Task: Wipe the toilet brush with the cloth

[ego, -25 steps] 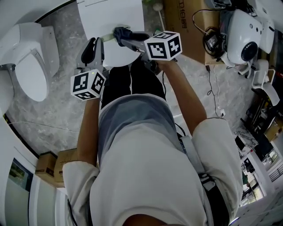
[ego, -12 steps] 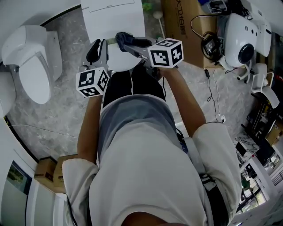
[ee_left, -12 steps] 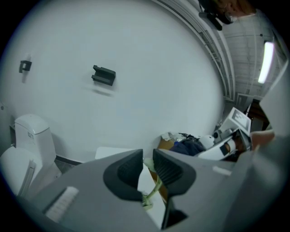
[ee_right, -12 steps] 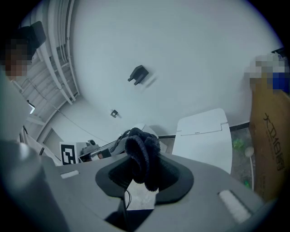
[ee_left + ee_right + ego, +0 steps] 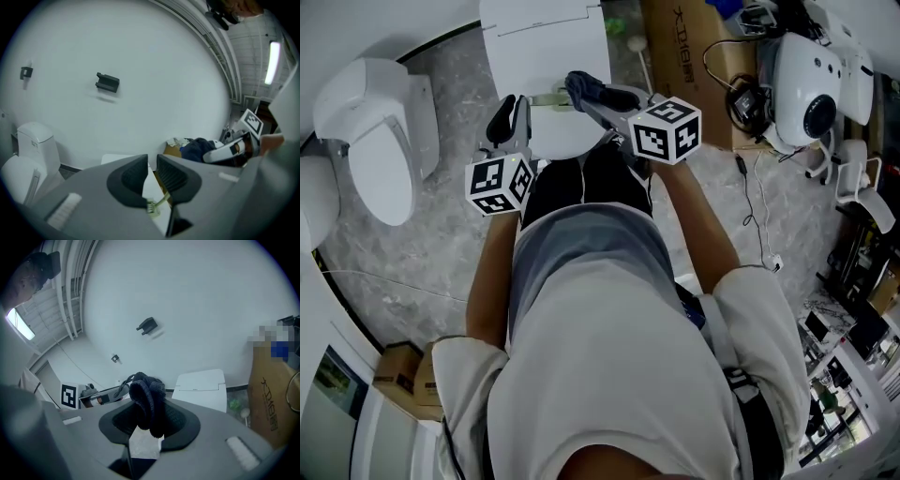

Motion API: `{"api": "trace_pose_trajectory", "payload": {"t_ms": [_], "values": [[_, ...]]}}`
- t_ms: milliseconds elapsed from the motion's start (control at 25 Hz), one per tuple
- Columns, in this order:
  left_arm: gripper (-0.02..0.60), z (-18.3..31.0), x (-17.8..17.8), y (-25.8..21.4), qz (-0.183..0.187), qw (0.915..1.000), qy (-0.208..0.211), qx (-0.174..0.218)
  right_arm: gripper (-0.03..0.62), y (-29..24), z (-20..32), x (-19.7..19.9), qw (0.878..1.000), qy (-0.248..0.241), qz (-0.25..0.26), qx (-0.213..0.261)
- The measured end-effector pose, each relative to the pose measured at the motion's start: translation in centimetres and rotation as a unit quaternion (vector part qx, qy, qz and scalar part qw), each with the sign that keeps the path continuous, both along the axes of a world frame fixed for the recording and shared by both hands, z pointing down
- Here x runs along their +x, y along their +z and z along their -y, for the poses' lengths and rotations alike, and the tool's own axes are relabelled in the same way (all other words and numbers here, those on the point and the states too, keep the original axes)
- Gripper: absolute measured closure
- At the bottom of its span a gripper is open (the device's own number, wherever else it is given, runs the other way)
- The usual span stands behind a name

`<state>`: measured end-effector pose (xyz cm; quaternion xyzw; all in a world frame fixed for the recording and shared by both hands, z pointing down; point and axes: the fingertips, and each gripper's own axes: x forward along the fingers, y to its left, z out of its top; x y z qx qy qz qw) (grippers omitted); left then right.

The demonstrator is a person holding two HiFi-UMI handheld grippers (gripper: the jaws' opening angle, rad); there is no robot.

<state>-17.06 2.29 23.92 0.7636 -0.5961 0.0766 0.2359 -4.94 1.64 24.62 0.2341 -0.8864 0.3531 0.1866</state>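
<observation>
On the grey stone floor (image 5: 422, 253) of a small room, a person stands between a white toilet (image 5: 370, 131) at the left side and a second white fixture (image 5: 544, 42) directly in front, which looks like another toilet with its tank. Both grippers are held over this second fixture.

The left gripper (image 5: 512, 108) has its fingers closed on the thin pale-green toilet brush (image 5: 551, 97). In the left gripper view the handle passes between the two dark fingers, and its short white bristles show just below them. The right gripper (image 5: 600, 97) has its fingers closed on the dark blue cloth (image 5: 581, 86), which is bunched up between them.

In the head view the cloth lies at the free end of the brush. Whether it touches the brush or is only just beside it cannot be told.

The step in hand seems to be the wiping itself, at its beginning or in the middle. The next move probably calls for pressing the cloth around the handle and sliding it along. The left fingers would need a firm hold, so that the thin brush does not turn or slip.
</observation>
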Motion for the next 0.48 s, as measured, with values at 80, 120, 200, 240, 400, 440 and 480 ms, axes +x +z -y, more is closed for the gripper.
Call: {"api": "trace_pose_trajectory", "payload": {"t_ms": [80, 120, 200, 240, 400, 440, 480], "values": [[0.581, -0.2, -0.4, -0.6, -0.001, 1.0000, -0.004, 0.006, 0.487, -0.7, 0.0, 0.3, 1.000, 0.002, -0.003, 0.014], [0.581, -0.3, -0.6, -1.0, -0.003, 0.9999, -0.007, 0.009, 0.487, -1.0, 0.0, 0.5, 1.000, 0.001, -0.006, 0.021], [0.581, -0.5, -0.9, -1.8, -0.005, 0.9998, -0.010, 0.016, 0.487, -1.6, -0.1, 0.8, 0.999, 0.001, -0.010, 0.031], [0.581, -0.7, -1.0, -2.2, -0.007, 0.9997, -0.010, 0.020, 0.487, -1.9, -0.1, 0.9, 0.999, 0.003, -0.009, 0.035], [0.581, -1.4, -1.3, -4.9, -0.013, 0.9989, -0.013, 0.044, 0.487, -3.4, -0.2, 1.5, 0.999, 0.012, -0.007, 0.049], [0.581, -1.5, -1.4, -5.6, -0.015, 0.9985, -0.014, 0.050, 0.487, -3.9, -0.1, 1.6, 0.998, 0.014, -0.008, 0.054], [0.581, -1.6, -1.4, -6.3, -0.017, 0.9982, -0.015, 0.055, 0.487, -4.4, 0.0, 1.7, 0.998, 0.015, -0.008, 0.059]]}}
